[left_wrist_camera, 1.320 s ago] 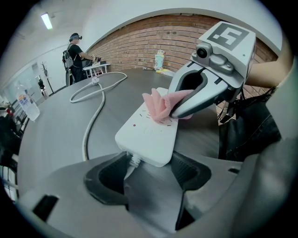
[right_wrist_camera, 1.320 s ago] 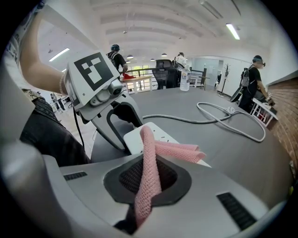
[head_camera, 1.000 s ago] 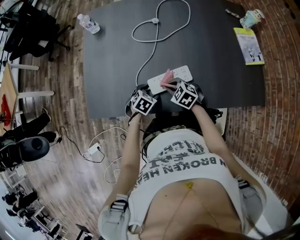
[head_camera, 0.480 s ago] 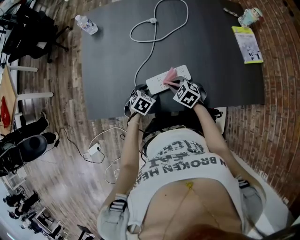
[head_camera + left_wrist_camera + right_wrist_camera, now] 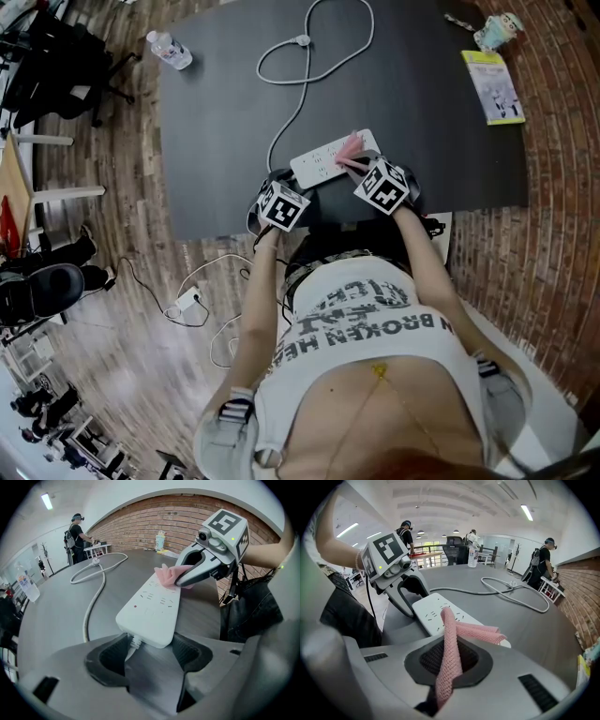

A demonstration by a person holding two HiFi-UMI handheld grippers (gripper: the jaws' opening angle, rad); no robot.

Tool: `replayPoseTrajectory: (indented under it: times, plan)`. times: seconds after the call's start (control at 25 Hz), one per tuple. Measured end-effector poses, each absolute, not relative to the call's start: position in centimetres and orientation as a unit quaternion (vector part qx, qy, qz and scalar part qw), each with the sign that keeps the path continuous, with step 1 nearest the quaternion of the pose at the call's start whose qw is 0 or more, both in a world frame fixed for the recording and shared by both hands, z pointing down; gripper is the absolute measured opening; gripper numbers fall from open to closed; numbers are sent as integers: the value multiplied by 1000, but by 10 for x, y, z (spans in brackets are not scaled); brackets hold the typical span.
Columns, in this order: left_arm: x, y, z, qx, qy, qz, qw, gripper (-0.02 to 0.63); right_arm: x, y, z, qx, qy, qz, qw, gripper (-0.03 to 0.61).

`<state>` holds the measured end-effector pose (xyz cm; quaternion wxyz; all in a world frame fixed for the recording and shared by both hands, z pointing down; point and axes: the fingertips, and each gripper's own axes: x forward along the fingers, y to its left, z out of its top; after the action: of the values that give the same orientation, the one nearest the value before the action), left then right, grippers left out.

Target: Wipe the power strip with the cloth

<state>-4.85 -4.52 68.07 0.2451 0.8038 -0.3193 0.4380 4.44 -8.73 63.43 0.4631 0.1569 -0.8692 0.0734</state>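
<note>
Just in front of the person, near the front edge of the dark desk, the white power strip lies flat. The left gripper has its jaws closed on the strip's cord end, one pad against each side. The right gripper has its jaws pressed together on a pink cloth, whose loose folded end lies on the strip's top, towards the far end. The two grippers sit close together over the strip. From the held end the white cord runs away across the desk and curls into a loop. A water bottle lies at the far left corner; a yellow-green booklet and a small figurine sit at the far right, all well apart from the strip
</note>
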Motion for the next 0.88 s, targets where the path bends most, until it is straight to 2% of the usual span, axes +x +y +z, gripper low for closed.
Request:
replayPoseTrajectory:
  times: [0.88]
  plan:
    - [-50, -45, 680, 803, -320, 441, 243, 281, 73, -100, 636, 199, -856, 96, 467, 17]
